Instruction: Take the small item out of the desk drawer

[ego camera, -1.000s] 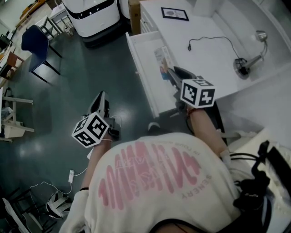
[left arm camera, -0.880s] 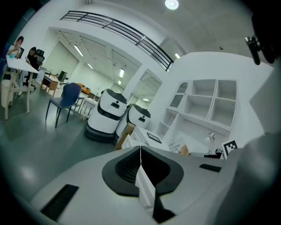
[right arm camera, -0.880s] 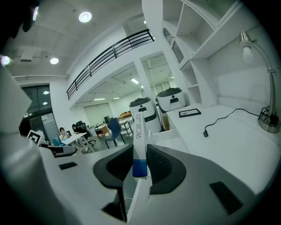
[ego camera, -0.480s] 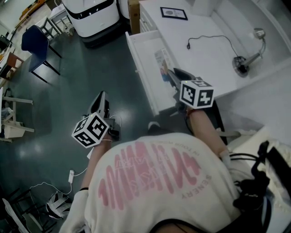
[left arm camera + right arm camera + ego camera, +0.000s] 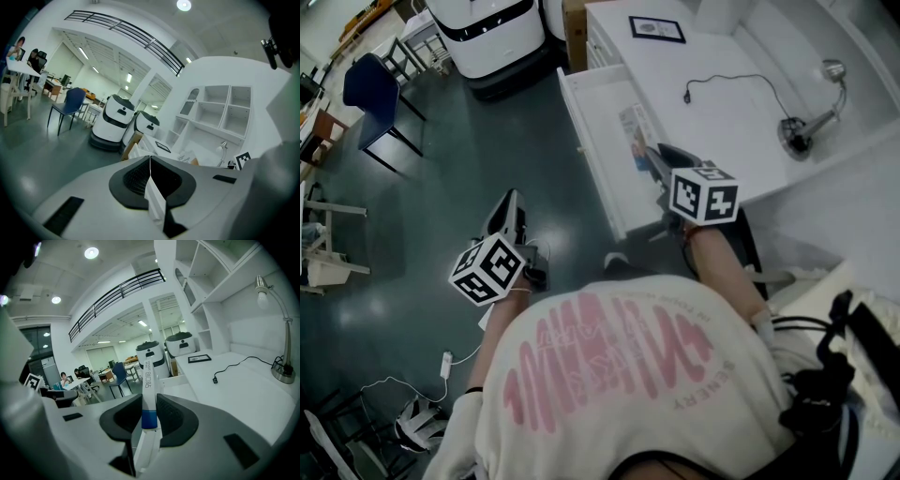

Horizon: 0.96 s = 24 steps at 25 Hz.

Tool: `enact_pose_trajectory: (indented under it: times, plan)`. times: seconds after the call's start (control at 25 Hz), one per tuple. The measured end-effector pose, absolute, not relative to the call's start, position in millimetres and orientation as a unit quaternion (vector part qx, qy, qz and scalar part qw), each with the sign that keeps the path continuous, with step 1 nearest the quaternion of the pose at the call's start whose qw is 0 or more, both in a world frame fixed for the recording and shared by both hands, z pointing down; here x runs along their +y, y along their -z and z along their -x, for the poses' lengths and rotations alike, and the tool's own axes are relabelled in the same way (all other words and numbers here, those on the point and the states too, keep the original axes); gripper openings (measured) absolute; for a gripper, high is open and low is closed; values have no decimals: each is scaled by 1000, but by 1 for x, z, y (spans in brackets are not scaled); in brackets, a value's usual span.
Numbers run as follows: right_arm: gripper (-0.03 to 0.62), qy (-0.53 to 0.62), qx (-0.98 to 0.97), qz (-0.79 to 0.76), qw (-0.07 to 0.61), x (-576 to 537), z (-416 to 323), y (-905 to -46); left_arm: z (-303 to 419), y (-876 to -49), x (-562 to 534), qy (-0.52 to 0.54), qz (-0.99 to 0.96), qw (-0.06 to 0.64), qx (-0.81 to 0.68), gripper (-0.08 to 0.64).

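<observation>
The right gripper view alone showed the grip: the right gripper (image 5: 149, 405) had its jaws narrowly apart and pressed on a thin white packet with a blue band (image 5: 147, 380), seen edge-on and sticking out far beyond the tips. The head view gave the place instead: the right gripper (image 5: 651, 156) reached over the open white desk drawer (image 5: 592, 155), with the packet (image 5: 636, 129) at its tips above the drawer's inside; whether it touched the drawer's floor could not be told. Only the left gripper view showed the left gripper (image 5: 150, 173) with its jaws pressed together and nothing between them. In the head view the left gripper (image 5: 508, 211) was held over the dark grey floor (image 5: 441, 206), well left of the drawer, pointing far and slightly downward. The right forearm stretched forward, its gripper tilted down toward the drawer. Right of the drawer, on the white desk top (image 5: 722, 131), lay a black cable (image 5: 741, 81) and a silvery bendy-necked lamp (image 5: 811, 127)
</observation>
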State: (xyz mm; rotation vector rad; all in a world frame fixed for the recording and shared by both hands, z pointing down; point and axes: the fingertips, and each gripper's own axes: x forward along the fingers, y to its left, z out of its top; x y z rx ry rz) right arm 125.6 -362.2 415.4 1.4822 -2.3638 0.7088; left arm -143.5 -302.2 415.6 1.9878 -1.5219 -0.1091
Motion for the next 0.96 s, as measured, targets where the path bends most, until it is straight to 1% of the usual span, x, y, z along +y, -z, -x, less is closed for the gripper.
enact_pose_trajectory:
  times: [0.96]
  plan:
    - [104, -258, -806, -511, 150, -383, -131, -431, 142, -426, -321, 43, -745, 325, -581, 32]
